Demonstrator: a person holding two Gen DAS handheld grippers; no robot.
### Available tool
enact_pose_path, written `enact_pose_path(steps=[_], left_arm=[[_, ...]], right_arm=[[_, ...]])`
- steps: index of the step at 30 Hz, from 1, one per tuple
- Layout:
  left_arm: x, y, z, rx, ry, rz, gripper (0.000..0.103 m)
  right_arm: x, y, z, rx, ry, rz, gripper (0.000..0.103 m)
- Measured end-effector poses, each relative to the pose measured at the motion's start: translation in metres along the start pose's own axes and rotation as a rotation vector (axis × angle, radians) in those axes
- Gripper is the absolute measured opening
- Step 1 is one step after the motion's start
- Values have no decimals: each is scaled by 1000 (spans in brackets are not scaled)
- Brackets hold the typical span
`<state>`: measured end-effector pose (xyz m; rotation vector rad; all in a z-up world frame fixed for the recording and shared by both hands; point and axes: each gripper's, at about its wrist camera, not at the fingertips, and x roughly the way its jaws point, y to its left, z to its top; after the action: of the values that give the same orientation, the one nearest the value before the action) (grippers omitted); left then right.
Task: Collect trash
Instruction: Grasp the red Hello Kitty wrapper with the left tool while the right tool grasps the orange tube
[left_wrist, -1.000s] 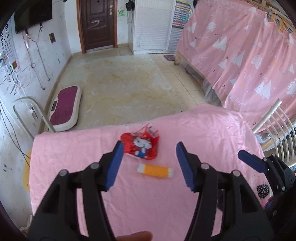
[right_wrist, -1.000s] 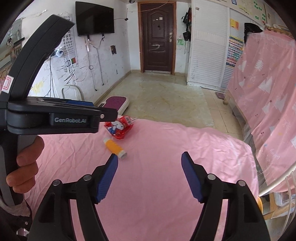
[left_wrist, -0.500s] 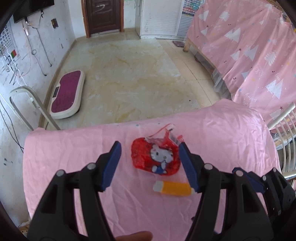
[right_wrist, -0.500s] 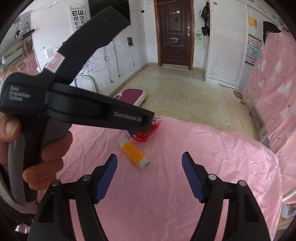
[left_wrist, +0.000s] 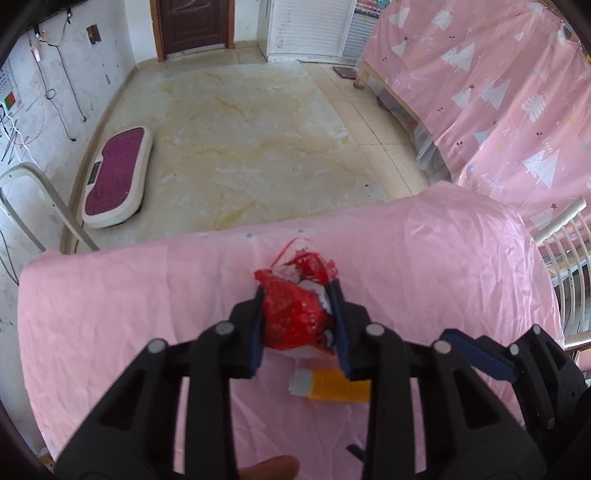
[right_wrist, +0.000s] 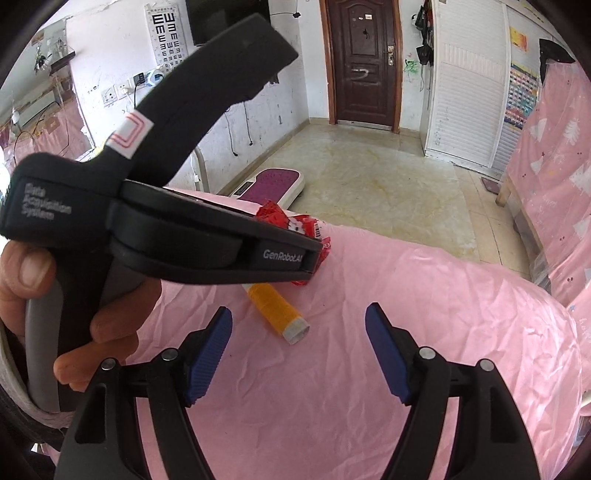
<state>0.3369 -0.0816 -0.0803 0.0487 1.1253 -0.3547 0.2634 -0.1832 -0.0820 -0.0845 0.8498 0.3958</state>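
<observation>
Left wrist view: your left gripper (left_wrist: 297, 325) has just closed, clamping the wrapper (left_wrist: 293, 317); right gripper (right_wrist: 299, 354) gapes empty near the tube (right_wrist: 277, 308).

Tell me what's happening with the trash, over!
Left gripper just closed on crumpled red plastic wrapper. Right gripper open, empty, above pink cloth. Orange tube with white cap lying loose ahead of it. Nothing blocking.

Left gripper (left_wrist: 298, 325) points steeply down, its jaws just closed, blue pads (left_wrist: 256, 332) pressing a red wrapper (left_wrist: 291, 317). A hand (right_wrist: 48, 295) grips its handle. Right gripper (right_wrist: 299, 354) tilts downward beside it, jaws spread wide, nothing between them.
</observation>
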Motion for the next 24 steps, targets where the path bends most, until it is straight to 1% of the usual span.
enact_pose_path(steps=[6, 11, 14, 16, 17, 18, 19, 20, 21, 22, 24], left_arm=[[-18, 8, 1, -32, -57, 2, 28], [-28, 17, 7, -66, -85, -8, 28], [-28, 21, 7, -79, -88, -9, 28], [-27, 22, 7, -85, -86, -6, 28], [-26, 23, 7, -88, -83, -8, 28], [-25, 24, 7, -88, -83, -9, 28], [-26, 25, 7, -87, -85, -6, 28], [-26, 25, 7, -87, -85, -7, 28], [-25, 26, 7, -87, -85, -5, 28], [-26, 26, 7, -87, -86, -5, 28], [-25, 26, 4, -89, -88, -3, 28]], right_arm=[[9, 13, 2, -38, 16, 18, 65], [28, 16, 9, -29, 39, 29, 64], [37, 18, 10, -27, 50, 34, 55], [42, 20, 11, -29, 55, 32, 44], [42, 20, 11, -33, 53, 23, 42], [43, 20, 11, -36, 53, 17, 35], [44, 19, 11, -37, 51, 9, 25], [44, 16, 12, -37, 51, 3, 22], [44, 15, 11, -34, 50, 1, 16], [44, 14, 10, -33, 49, -3, 6], [43, 12, 9, -25, 49, -1, 6]])
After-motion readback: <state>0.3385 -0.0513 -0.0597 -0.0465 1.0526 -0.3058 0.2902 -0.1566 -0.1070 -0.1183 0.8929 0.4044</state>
